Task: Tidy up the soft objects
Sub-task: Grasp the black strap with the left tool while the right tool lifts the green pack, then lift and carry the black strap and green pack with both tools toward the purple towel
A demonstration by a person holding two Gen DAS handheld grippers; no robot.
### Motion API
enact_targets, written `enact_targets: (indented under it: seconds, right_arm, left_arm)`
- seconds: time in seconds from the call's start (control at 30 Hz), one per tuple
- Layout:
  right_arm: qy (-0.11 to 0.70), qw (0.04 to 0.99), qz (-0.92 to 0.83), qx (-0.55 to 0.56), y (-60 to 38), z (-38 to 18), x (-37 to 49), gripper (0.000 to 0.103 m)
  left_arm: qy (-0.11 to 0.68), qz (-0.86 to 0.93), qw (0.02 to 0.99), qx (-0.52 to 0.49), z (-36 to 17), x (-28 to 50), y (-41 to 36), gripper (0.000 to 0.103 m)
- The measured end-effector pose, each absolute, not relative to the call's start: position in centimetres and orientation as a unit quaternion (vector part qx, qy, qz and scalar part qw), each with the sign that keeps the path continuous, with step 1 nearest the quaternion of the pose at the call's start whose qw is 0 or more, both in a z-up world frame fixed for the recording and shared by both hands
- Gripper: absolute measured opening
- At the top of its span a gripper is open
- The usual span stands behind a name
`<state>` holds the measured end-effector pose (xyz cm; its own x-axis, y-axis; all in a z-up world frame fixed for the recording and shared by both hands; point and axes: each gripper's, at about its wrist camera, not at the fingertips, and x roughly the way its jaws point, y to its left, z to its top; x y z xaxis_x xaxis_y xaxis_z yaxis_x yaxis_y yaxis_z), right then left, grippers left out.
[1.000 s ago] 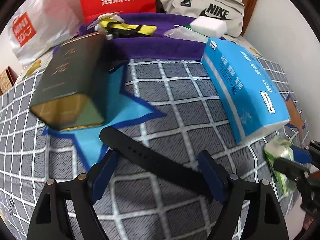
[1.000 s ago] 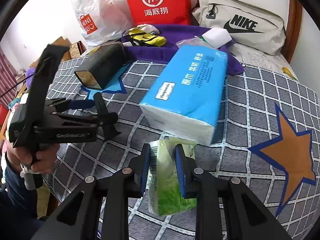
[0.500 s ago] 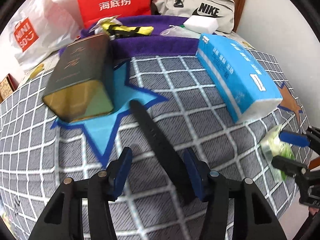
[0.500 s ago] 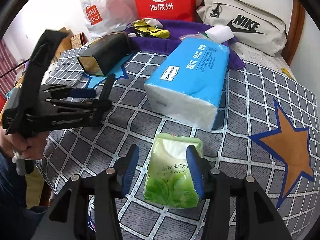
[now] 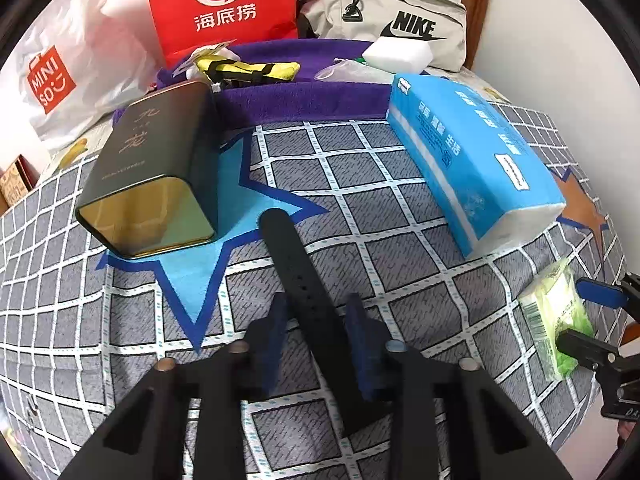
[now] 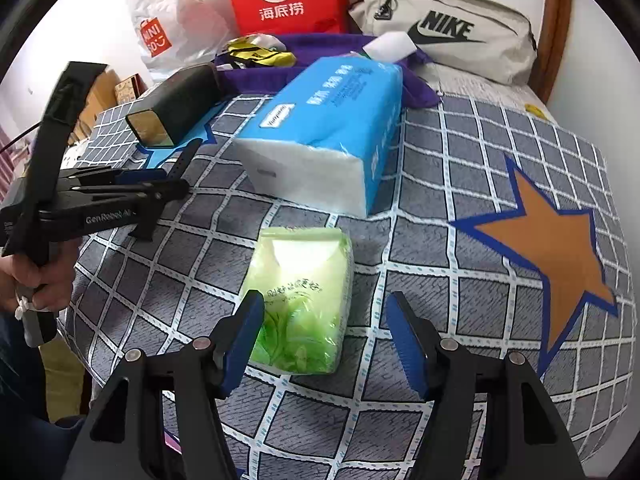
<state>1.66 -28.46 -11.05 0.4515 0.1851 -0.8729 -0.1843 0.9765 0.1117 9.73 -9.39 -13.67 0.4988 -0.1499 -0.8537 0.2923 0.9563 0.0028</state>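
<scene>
A black strap [image 5: 298, 268] lies on the checked bedspread [image 5: 400, 292] and runs lengthwise between the blue pads of my left gripper [image 5: 318, 320]. Its jaws are closing, and a thin gap still shows beside the strap. In the right wrist view the left gripper [image 6: 176, 188] sits at the left, held by a hand [image 6: 44, 280]. A green tissue pack [image 6: 304, 292] lies flat between the fingers of my right gripper [image 6: 326, 332]. Those jaws are opening; the right pad stands clear of the pack and the left pad is beside it. A big blue tissue pack [image 6: 332, 128] lies just beyond.
A dark tin box [image 5: 152, 164] lies left of the strap. A purple cloth [image 5: 304, 92] at the back carries a yellow-black item [image 5: 244, 70] and a white sponge [image 5: 398, 54]. Behind stand a red bag [image 5: 220, 4], a Miniso bag [image 5: 60, 68] and a Nike bag [image 5: 400, 20].
My left jaws have narrowed around the strap, which swung from slanting to lengthwise. My right jaws let go of the green pack and spread; the pack now lies flat.
</scene>
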Motion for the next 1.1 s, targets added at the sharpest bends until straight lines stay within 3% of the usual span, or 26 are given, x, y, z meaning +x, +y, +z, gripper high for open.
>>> enact_targets:
  seconds: [0.27, 0.5, 0.57, 0.6, 0.63, 0.8, 1.1]
  right_arm:
    - [0.522, 0.843, 0.123, 0.033, -27.0, -11.7, 2.1, 0.067]
    - [0.519, 0.849, 0.101, 0.016, -25.4, -12.4, 2.2, 0.068]
    - [0.515, 0.852, 0.094, 0.008, -25.2, -12.5, 2.1, 0.064]
    - [0.513, 0.854, 0.087, -0.002, -25.0, -12.5, 2.1, 0.055]
    - [0.511, 0.856, 0.077, -0.016, -24.9, -12.5, 2.0, 0.053]
    - [0.507, 0.858, 0.078, -0.014, -25.0, -12.4, 1.9, 0.053]
    - [0.500, 0.860, 0.106, 0.004, -24.8, -11.6, 1.9, 0.051]
  left_arm:
    - [0.489, -0.143, 0.860, 0.020, -13.7, 9.9, -7.7, 0.028]
    - [0.478, -0.127, 0.868, 0.050, -13.9, 10.6, -8.9, 0.026]
    - [0.475, -0.127, 0.869, 0.061, -13.9, 10.5, -9.1, 0.022]
    - [0.477, -0.130, 0.867, 0.058, -13.9, 10.4, -9.0, 0.022]
    - [0.480, -0.133, 0.866, 0.052, -13.9, 10.2, -8.8, 0.022]
    - [0.477, -0.138, 0.866, 0.055, -13.9, 9.9, -8.8, 0.025]
    - [0.467, -0.161, 0.869, 0.034, -13.4, 9.6, -7.5, 0.019]
